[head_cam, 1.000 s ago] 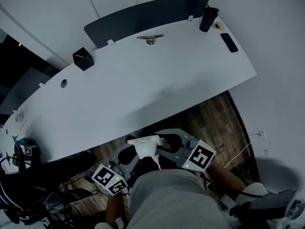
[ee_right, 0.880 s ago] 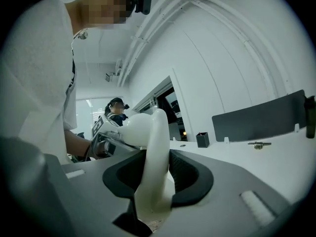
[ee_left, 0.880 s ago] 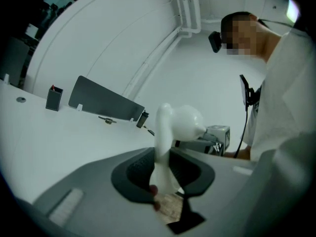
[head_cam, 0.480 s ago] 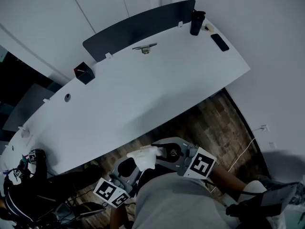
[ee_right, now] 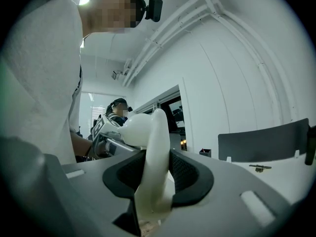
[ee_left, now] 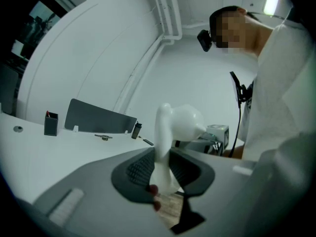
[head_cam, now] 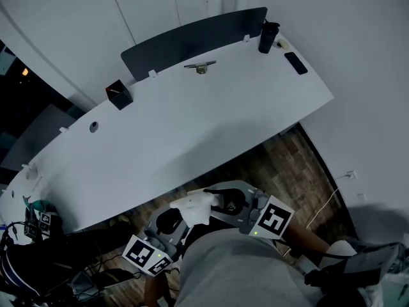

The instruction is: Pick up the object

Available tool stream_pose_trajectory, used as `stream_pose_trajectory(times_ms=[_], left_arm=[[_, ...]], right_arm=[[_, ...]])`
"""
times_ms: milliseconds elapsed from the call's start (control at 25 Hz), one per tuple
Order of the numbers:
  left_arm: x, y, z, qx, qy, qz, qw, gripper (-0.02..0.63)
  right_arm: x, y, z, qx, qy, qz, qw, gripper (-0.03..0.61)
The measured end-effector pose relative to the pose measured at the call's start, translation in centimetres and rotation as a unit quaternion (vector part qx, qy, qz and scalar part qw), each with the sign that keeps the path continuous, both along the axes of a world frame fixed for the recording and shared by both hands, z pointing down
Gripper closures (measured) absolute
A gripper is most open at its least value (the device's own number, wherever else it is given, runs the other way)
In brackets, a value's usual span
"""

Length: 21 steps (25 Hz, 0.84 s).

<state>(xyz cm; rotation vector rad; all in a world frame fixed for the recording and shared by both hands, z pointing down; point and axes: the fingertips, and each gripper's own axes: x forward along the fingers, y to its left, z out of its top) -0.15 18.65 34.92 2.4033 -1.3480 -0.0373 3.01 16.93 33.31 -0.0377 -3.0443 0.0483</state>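
In the head view, the white object (head_cam: 195,208) hung low in front of the person's body, over the wood floor (head_cam: 281,165) and just off the near edge of the table (head_cam: 192,126). The left gripper (head_cam: 180,221) and right gripper (head_cam: 217,203) met on it from opposite sides, probably so that neither carried it alone. The table's middle was bare. A black box (head_cam: 119,94), a bottle (head_cam: 268,37) and a phone (head_cam: 296,62) stood well apart along the far rim by the dark screen (head_cam: 192,40), which left broad room ahead.

In the left gripper view, the jaws were partly closed and pinched the object's narrow stem, with its rounded head standing above the pads.

In the right gripper view, the jaws stood somewhat wider and clamped a thicker curved part of the same object. The table edge lay well to the right.
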Motion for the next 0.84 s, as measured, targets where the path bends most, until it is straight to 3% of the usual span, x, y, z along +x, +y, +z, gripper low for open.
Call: stream_pose_trajectory(times_ms=[320, 480, 600, 720, 840], left_arm=[[-0.5, 0.1, -0.5, 0.010, -0.001, -0.002, 0.9999, 0.520], [-0.8, 0.2, -0.4, 0.008, 0.000, -0.003, 1.0000, 0.520], [-1.0, 0.4, -0.1, 0.008, 0.000, -0.004, 1.0000, 0.520], [-1.1, 0.4, 0.0, 0.008, -0.001, -0.005, 1.0000, 0.520], [-1.1, 0.3, -0.1, 0.008, -0.001, -0.006, 1.0000, 0.520]], right_arm=[[-0.5, 0.1, -0.3, 0.009, 0.009, 0.001, 1.000, 0.439], [-1.1, 0.0, -1.6, 0.000, -0.034, 0.011, 0.999, 0.439], [-1.1, 0.3, -0.5, 0.008, -0.006, 0.003, 1.000, 0.439], [-1.4, 0.3, -0.9, 0.004, -0.022, 0.007, 1.000, 0.439], [-1.3, 0.3, -0.6, 0.007, -0.004, 0.002, 1.000, 0.439]])
